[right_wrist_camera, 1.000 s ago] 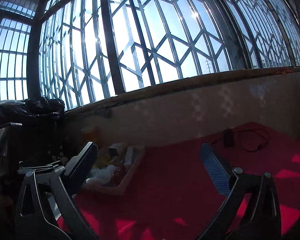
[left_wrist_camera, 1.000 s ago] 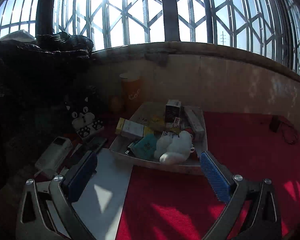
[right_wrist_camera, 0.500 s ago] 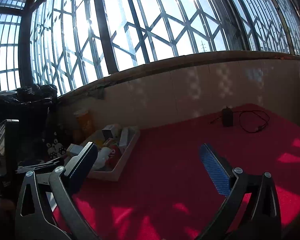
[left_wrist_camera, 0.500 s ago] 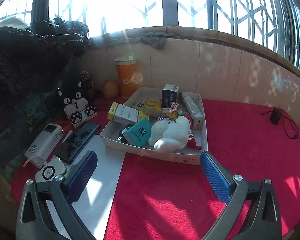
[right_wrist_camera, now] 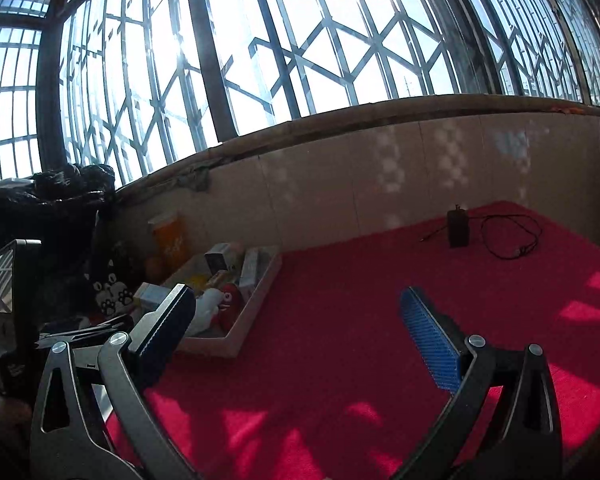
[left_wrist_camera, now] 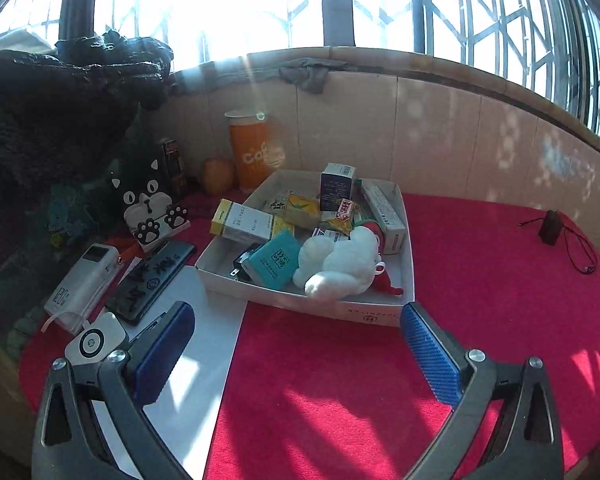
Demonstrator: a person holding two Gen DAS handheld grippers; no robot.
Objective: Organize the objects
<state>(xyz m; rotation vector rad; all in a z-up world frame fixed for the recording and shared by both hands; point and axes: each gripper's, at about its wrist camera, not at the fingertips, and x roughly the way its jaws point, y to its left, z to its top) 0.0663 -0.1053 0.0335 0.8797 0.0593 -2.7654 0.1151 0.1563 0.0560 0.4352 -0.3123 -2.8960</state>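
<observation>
I'm holding both jaws wide apart, L gripper (left_wrist_camera: 296, 350) & R gripper (right_wrist_camera: 296, 332) gripping nothing, hovering over fuzzy red surface (left_wrist_camera: 480, 280) w/ white cardboard tray (left_wrist_camera: 380, 312).

red cloth (left_wrist_camera: 480, 280) covers table | window grille (right_wrist_camera: 300, 40) above tiled wall (left_wrist_camera: 440, 128) | dark heap (left_wrist_camera: 40, 112) at left | black adapter (right_wrist_camera: 458, 228) with cable (right_wrist_camera: 512, 236) far right

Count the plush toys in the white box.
1: a white plush lies at the front of the box, partly over a red item. Others may be hidden beneath the cartons.
</observation>
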